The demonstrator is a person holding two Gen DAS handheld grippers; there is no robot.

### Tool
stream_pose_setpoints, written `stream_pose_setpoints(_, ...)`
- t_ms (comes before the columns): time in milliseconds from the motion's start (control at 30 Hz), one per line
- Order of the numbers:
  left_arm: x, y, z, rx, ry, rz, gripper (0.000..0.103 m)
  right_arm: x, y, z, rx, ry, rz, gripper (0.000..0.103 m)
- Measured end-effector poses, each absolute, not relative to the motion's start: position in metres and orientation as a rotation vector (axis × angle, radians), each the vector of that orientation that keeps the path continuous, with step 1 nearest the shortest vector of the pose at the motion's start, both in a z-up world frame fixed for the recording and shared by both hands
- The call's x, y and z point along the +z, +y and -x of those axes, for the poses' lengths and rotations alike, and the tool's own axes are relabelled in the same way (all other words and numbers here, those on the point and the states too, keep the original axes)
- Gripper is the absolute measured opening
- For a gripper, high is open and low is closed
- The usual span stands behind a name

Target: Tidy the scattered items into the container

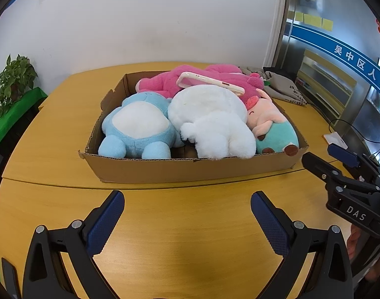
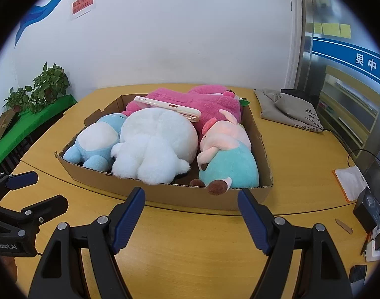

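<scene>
A shallow cardboard box (image 1: 190, 169) (image 2: 165, 196) stands on the yellow table. It holds a blue plush (image 1: 137, 129) (image 2: 95, 144), a white plush (image 1: 212, 122) (image 2: 155, 144), a pink-and-teal pig plush (image 1: 269, 127) (image 2: 227, 159) and a pink plush (image 1: 209, 77) (image 2: 190, 97). A white phone (image 1: 209, 82) (image 2: 167, 107) lies on top of the plushes. My left gripper (image 1: 187, 214) is open and empty in front of the box. My right gripper (image 2: 191, 214) is open and empty near the box's front wall; it also shows in the left wrist view (image 1: 324, 159).
A grey cloth bag (image 2: 289, 109) (image 1: 282, 84) lies behind the box at the right. A white packet (image 2: 349, 179), a black device (image 2: 366, 206) and cables sit at the table's right edge. Potted plants (image 2: 40, 87) stand on a green shelf at the left.
</scene>
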State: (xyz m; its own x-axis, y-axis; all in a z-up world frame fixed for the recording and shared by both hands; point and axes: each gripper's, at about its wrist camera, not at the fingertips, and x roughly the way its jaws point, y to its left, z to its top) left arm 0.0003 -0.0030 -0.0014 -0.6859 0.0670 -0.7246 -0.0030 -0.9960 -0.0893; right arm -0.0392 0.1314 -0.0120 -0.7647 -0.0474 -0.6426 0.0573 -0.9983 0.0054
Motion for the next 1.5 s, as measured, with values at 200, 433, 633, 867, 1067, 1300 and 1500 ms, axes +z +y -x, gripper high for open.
stream_pose_setpoints(200,-0.013,-0.027,-0.003,2.836,-0.128,1.231,0.103,-0.011,0.137,0.036,-2.894,0.056,-0.999,0.077)
stream_pose_setpoints(433,-0.049,-0.073,-0.009,2.831,-0.075,1.283,0.103,-0.036,0.191,0.028,-2.790,0.016,-1.040,0.077)
stream_pose_setpoints(633,-0.097,-0.140,-0.013,2.815,-0.015,1.378,0.103,-0.091,0.244,0.018,-2.741,0.186,-1.139,0.077)
stream_pose_setpoints(867,-0.133,-0.175,-0.022,2.723,0.068,1.399,0.103,-0.141,0.283,0.005,-2.618,0.211,-1.235,0.077)
stream_pose_setpoints(1067,-0.139,-0.187,-0.031,2.652,0.123,1.350,0.103,-0.151,0.285,0.002,-2.519,0.273,-1.228,0.079)
stream_pose_setpoints(1300,-0.134,-0.228,-0.007,2.690,0.085,1.374,0.103,-0.153,0.292,0.013,-2.444,0.298,-1.224,0.093)
stream_pose_setpoints(1500,-0.134,-0.237,0.007,2.640,0.115,1.351,0.103,-0.155,0.297,0.025,-2.407,0.310,-1.234,0.103)
